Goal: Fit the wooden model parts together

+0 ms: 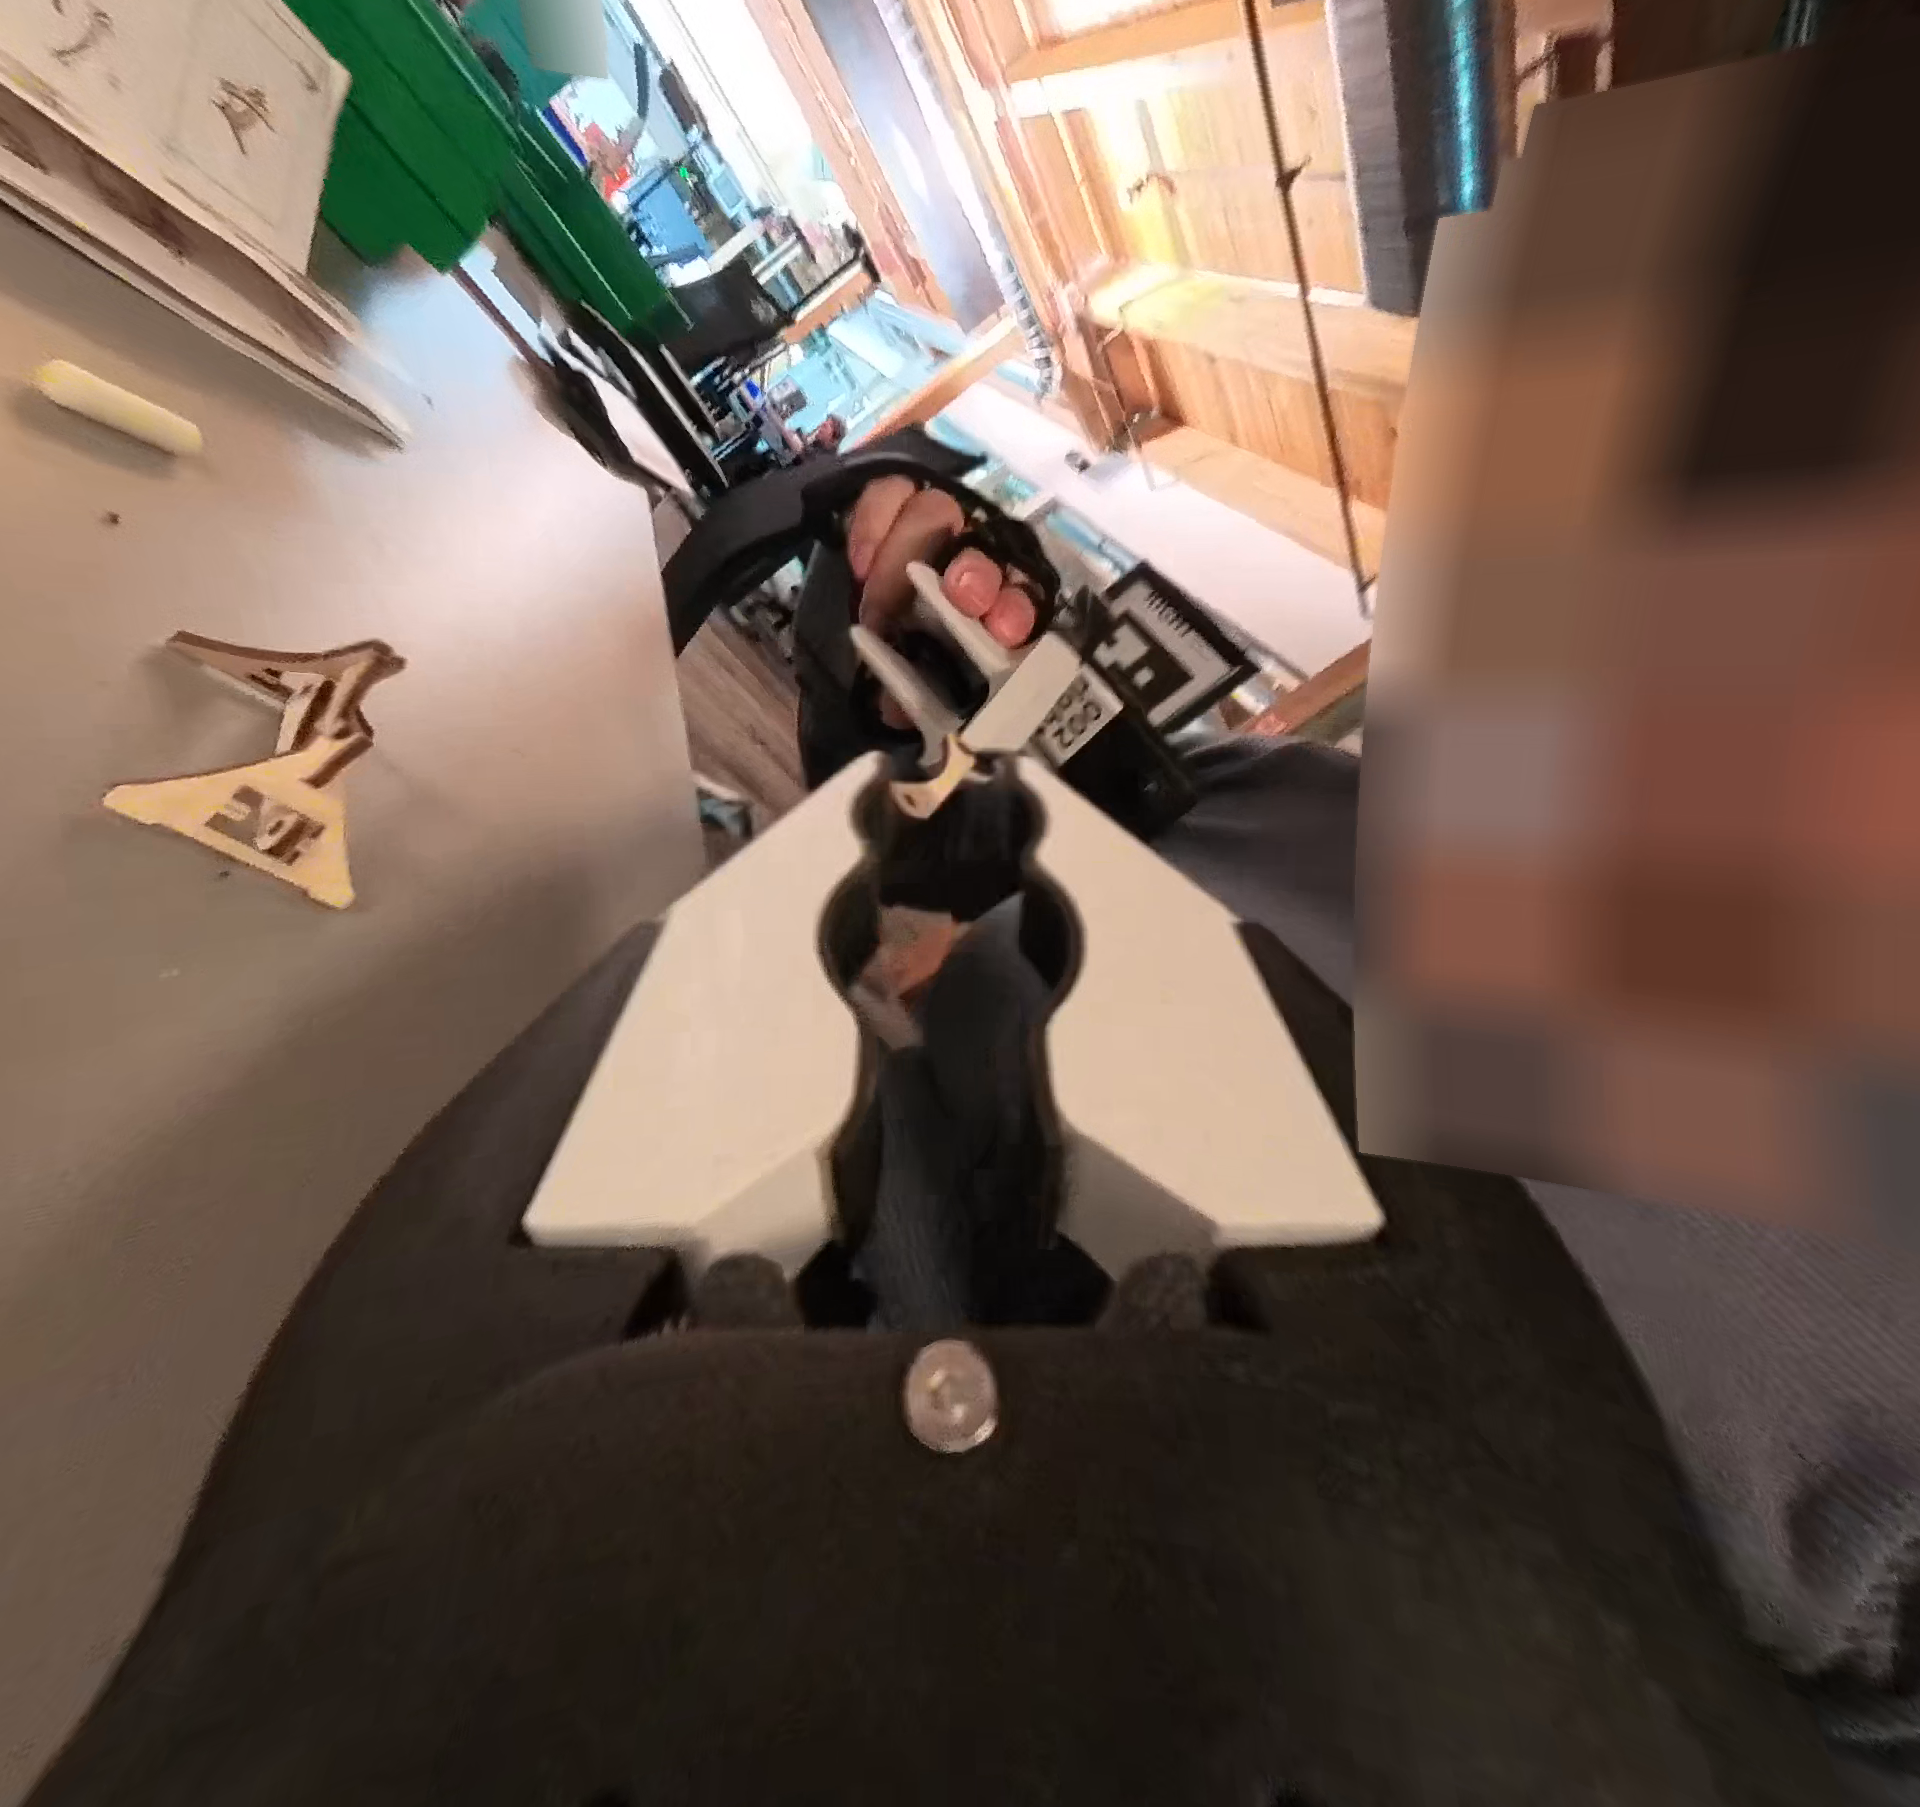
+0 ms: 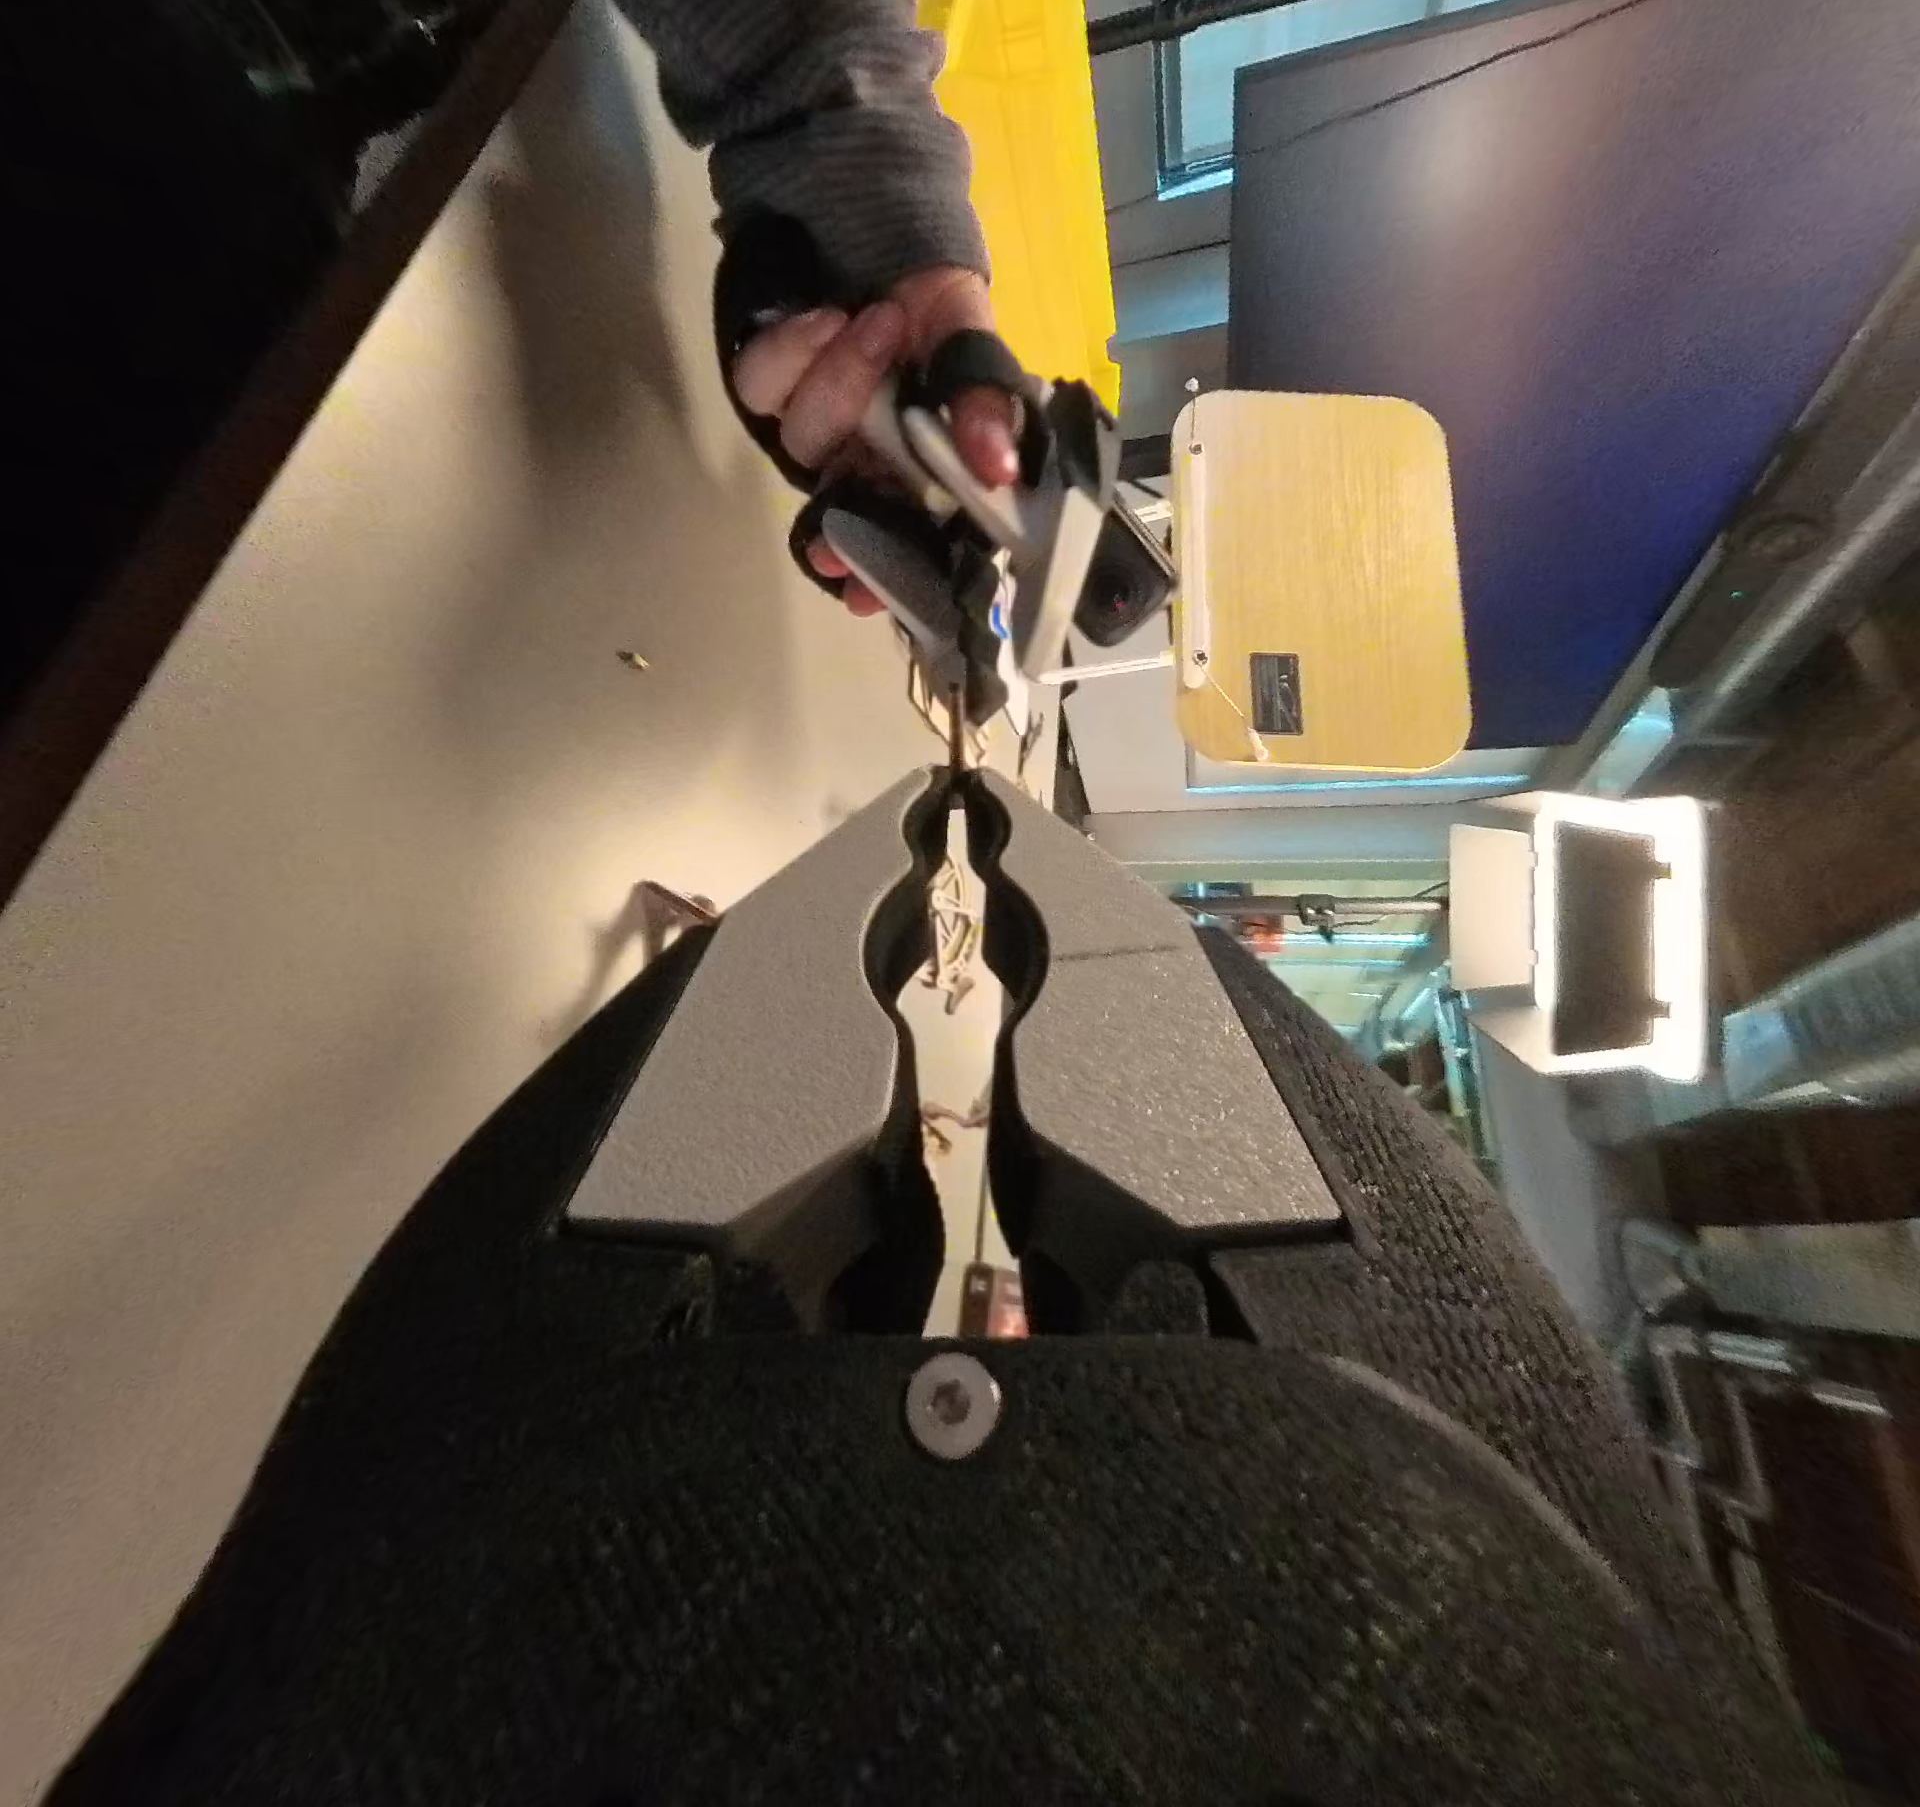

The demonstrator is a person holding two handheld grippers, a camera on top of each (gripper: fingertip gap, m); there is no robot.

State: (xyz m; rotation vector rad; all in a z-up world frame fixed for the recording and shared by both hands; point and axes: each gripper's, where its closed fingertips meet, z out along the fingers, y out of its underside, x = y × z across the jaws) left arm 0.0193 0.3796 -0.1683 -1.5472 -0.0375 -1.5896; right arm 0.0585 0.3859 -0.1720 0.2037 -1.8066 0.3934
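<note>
Both grippers are held in the air, tip to tip, above a pale table (image 1: 312,1030). My left gripper (image 1: 940,778) has white fingers (image 1: 748,1009) drawn close on a small pale wooden part (image 1: 928,789). The right gripper (image 1: 940,718), in a gloved hand, meets it from the far side. In the right wrist view my right gripper (image 2: 953,778) has grey fingers (image 2: 769,1009) shut on a thin dark-edged wooden part (image 2: 958,734). The left gripper (image 2: 971,687) holds that part's far end. More pale wooden pieces (image 2: 951,916) show through the finger gap; whether they are held is unclear.
Leftover cut wooden sheets (image 1: 249,770) and a white stick (image 1: 114,407) lie on the table, with printed sheets (image 1: 156,95) and green bins (image 1: 436,147) behind. A yellow bin (image 2: 1029,147), a wooden panel (image 2: 1320,583) and a dark screen (image 2: 1558,303) stand beyond. Left tips to right tips: about 5 cm.
</note>
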